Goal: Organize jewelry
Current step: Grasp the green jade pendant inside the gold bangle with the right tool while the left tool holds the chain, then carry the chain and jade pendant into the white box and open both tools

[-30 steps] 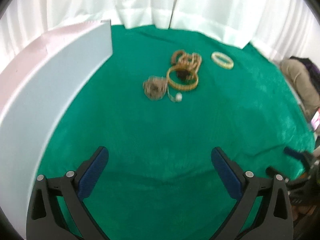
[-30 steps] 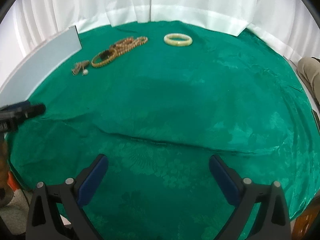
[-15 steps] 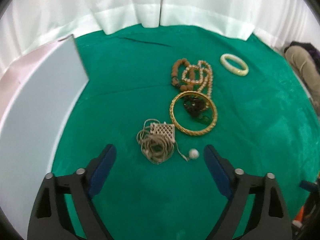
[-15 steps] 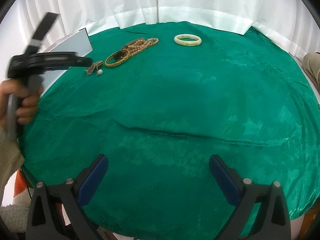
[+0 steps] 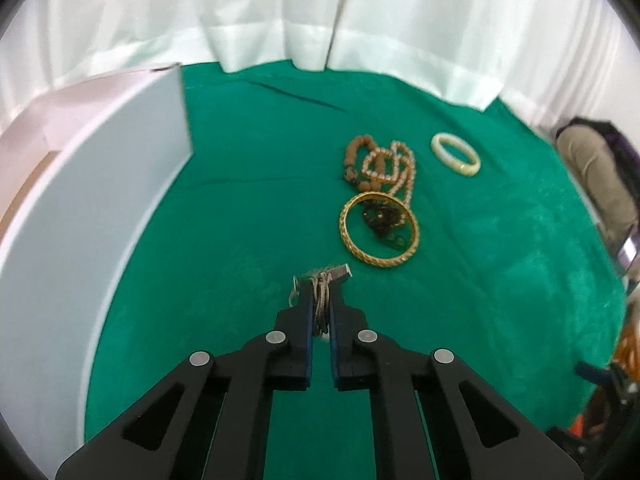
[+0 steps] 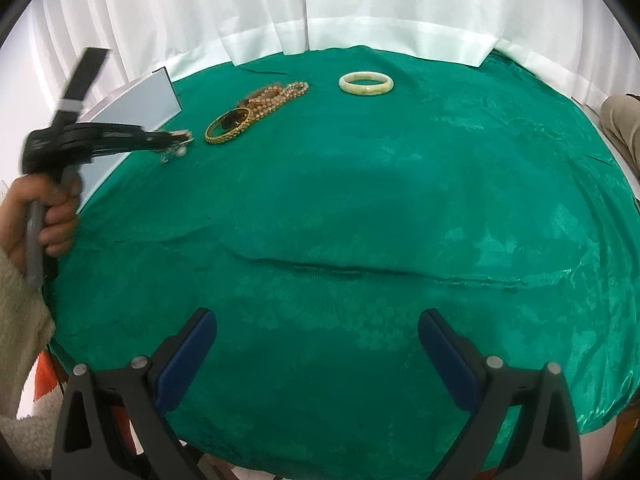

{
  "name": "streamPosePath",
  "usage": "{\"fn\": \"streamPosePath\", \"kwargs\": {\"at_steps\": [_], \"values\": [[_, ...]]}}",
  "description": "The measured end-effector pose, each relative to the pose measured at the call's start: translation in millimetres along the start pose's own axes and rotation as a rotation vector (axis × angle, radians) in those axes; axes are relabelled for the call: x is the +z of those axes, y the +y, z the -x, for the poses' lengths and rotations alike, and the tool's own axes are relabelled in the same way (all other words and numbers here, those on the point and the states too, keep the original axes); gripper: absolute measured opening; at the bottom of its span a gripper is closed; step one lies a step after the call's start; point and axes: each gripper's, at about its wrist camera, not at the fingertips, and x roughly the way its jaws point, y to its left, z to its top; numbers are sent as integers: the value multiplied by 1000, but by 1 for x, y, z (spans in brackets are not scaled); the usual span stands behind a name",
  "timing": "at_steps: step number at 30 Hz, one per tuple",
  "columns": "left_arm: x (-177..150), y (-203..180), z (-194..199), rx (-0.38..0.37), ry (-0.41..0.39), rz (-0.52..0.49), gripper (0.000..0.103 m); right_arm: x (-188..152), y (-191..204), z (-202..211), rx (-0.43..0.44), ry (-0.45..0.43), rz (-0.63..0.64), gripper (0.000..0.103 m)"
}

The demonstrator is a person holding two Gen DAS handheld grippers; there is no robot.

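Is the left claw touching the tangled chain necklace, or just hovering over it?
Touching. In the left wrist view the left claw is shut on the chain necklace, whose strands are pinched between both pads, with no gap visible.

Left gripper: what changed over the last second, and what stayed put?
The left gripper advanced across the green cloth to the tangled chain necklace; its jaws have just been closing and now pinch it. The gold bangle, bead strands, pale bangle and open right gripper stayed put.
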Motion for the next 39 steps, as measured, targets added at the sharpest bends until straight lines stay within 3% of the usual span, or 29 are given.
{"fn": "streamPosePath", "kwargs": {"at_steps": [12, 17, 21, 24, 26, 27, 28, 33, 39], "values": [[-21, 21, 83, -56, -106, 107, 4, 6, 5, 7, 30, -12, 0, 103], [-30, 35, 97, -50, -113, 150, 4, 22, 14, 8, 44, -22, 31, 103], [-39, 48, 101, -33, -101, 181, 4, 59, 13, 9, 124, -45, 42, 103], [-47, 55, 104, -31, -103, 205, 4, 105, 3, 1, 128, -74, 1, 102], [-52, 59, 108, -31, -110, 221, 4, 138, 3, -15, 170, -49, -26, 83], [-53, 61, 109, -31, -111, 228, 4, 152, 6, -27, 203, -20, -45, 54], [-55, 62, 110, -32, -112, 233, 4, 165, 10, -41, 237, 22, -67, 42], [-60, 69, 117, -35, -123, 252, 4, 201, 55, -111, 337, 194, -83, 40], [-65, 75, 119, -44, -123, 262, 4, 213, 89, -156, 172, 242, -42, 40]]}}
